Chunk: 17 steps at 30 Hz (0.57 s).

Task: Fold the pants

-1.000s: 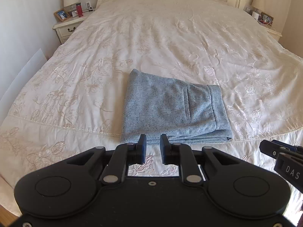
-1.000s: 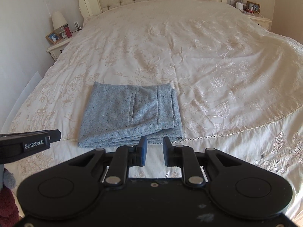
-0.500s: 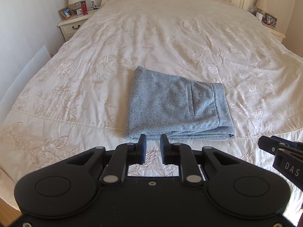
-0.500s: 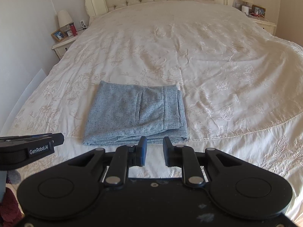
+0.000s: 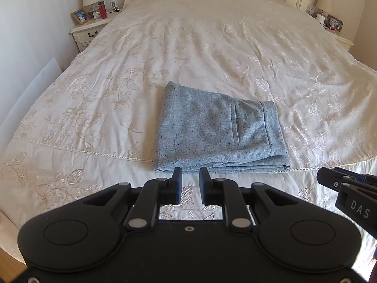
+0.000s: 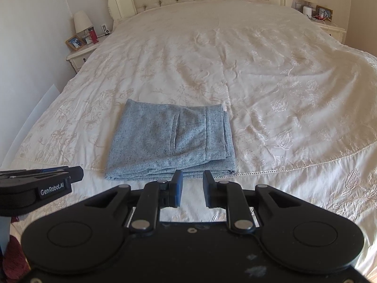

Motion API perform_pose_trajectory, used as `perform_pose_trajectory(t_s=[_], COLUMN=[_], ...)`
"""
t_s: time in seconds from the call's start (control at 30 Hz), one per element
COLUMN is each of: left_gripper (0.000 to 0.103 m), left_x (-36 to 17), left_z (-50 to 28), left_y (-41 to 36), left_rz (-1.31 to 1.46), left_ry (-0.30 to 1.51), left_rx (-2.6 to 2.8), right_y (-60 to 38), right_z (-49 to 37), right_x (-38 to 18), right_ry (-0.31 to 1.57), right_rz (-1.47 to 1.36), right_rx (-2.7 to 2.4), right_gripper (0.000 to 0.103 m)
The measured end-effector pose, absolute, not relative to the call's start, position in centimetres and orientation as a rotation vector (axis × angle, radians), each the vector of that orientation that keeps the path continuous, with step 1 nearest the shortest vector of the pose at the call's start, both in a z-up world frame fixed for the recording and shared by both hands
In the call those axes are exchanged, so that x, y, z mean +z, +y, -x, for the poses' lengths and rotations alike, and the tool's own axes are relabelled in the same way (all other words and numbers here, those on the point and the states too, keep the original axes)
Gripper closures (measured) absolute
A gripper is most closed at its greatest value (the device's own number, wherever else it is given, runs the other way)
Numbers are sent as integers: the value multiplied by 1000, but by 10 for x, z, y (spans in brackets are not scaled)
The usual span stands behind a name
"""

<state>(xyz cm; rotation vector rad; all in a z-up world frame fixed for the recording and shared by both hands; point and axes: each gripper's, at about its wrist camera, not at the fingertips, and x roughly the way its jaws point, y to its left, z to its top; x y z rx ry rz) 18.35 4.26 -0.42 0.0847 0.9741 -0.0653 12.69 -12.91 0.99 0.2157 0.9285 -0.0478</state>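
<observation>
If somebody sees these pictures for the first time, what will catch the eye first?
First the grey-blue pants, folded into a neat rectangle near the foot of the wide cream bed. Next the two black grippers, left gripper and right gripper, both open and empty, short of the cloth.

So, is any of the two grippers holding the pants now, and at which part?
Nothing is held. The left gripper and the right gripper are both open with an empty gap, short of the folded pants lying on the bed.
</observation>
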Motion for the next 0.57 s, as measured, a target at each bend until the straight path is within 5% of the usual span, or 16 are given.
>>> perform_pose_trajectory(t_s=[0.57], left_gripper=[78], left_x=[-9], left_z=[-181], left_y=[38], left_rz=[-91], left_ry=[981], left_rx=[-53], right_y=[-131], right_z=[-127], right_x=[8], right_ry=[927], right_rz=[-228], right_rx=[-40], right_gripper=[82])
